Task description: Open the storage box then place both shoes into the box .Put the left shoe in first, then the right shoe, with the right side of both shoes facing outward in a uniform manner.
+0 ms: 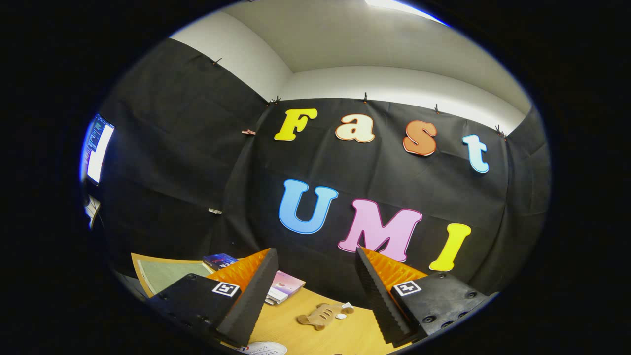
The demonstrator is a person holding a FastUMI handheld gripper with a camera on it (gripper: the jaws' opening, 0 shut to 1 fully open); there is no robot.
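Here the claw [313, 291] is held high with its 2 fingers wide apart, empty; what may be 1 white shoe [263, 349] lies just under them. Best to tilt down and find the storage box first. The wooden bench [345, 333] carries a plush toy [323, 315], with books [285, 286] farther off by the black cloth wall.

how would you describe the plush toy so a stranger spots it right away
Start at the wooden table under the black cloth wall. Between the open gripper's fingers, beyond them, lies the plush toy. It is tan, soft and flat on the wood, unlike the books behind and the white shoe nearer.
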